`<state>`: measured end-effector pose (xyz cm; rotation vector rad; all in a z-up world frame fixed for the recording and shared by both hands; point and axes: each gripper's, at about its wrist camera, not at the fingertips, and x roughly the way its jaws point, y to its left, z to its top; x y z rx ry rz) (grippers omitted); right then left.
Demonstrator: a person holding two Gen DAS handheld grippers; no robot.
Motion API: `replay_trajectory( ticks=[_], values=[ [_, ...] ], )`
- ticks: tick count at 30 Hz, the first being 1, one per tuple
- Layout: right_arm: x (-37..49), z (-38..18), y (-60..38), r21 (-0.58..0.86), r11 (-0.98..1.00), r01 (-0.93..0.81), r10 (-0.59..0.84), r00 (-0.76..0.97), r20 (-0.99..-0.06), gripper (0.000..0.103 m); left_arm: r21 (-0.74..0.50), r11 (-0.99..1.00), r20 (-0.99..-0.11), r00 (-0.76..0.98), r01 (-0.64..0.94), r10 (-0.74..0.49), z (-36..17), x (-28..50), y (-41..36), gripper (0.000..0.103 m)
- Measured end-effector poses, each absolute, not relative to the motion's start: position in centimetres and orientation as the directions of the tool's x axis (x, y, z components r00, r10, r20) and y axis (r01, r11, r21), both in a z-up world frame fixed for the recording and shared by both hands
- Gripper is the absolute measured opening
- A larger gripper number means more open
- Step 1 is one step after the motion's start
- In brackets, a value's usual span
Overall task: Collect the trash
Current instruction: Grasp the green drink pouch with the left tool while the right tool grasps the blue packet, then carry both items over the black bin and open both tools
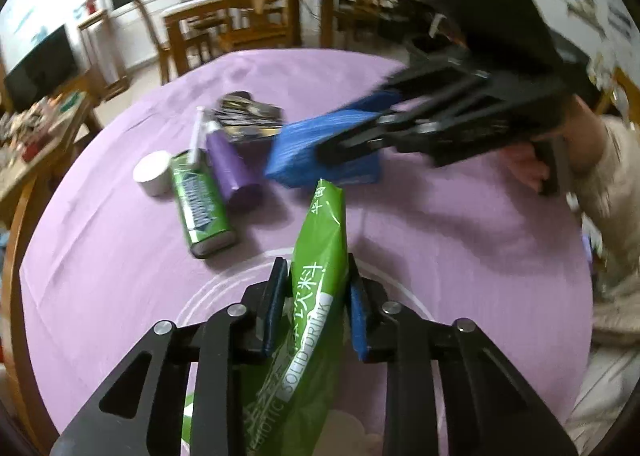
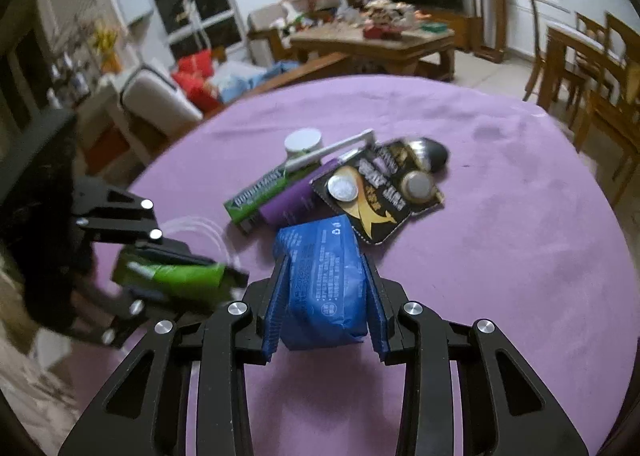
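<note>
My left gripper (image 1: 316, 268) is shut on a green drink-mix packet (image 1: 320, 223), which sticks up and forward between the blue pads over the purple tablecloth (image 1: 440, 240). In the right wrist view that packet (image 2: 180, 276) shows at the lower left in the left gripper (image 2: 236, 276). My right gripper (image 2: 326, 260) is shut on a blue tissue pack (image 2: 324, 280), pads pressed on both its sides. From the left wrist the blue pack (image 1: 296, 143) lies mid-table in the right gripper (image 1: 332, 151), which a person's hand (image 1: 524, 163) holds.
A green gum box (image 1: 200, 203), a purple tube (image 1: 232, 167), a white round lid (image 1: 154, 173) and a black battery card (image 2: 376, 195) lie clustered beyond the grippers. Wooden chairs (image 1: 256, 15) and a cluttered low table (image 2: 380, 39) stand past the round table's edge.
</note>
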<state>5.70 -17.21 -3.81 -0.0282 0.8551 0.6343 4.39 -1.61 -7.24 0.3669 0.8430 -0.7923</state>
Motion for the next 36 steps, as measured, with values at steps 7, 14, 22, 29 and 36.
replay_trajectory(
  ticks=[7,14,22,29,36],
  values=[
    [3.2,-1.5,-22.9,0.383,0.803,-0.456,0.593,0.55,-0.588,0.035,-0.098,0.715,-0.714,0.452,0.692,-0.535,-5.2,4.9,-0.9,0.025],
    [0.3,0.4,-29.5,0.49,0.78,-0.388,0.612,0.635,-0.472,0.035,-0.124,0.714,-0.654,0.484,0.689,-0.582,-2.5,5.1,-4.1,0.025],
    [-4.2,2.8,-38.3,0.506,0.83,-0.232,0.447,0.82,-0.357,0.035,-0.154,0.673,-0.596,0.474,0.724,-0.647,-0.3,5.4,-11.5,0.025],
    [-8.6,3.7,-47.7,0.493,0.87,-0.022,0.192,0.936,-0.296,0.035,-0.188,0.595,-0.53,0.429,0.781,-0.731,1.5,5.6,-21.5,0.025],
    [-12.2,2.1,-56.9,0.534,0.835,0.135,0.026,0.958,-0.284,0.035,-0.219,0.527,-0.505,0.366,0.822,-0.781,0.9,6.5,-30.8,0.025]
  ],
)
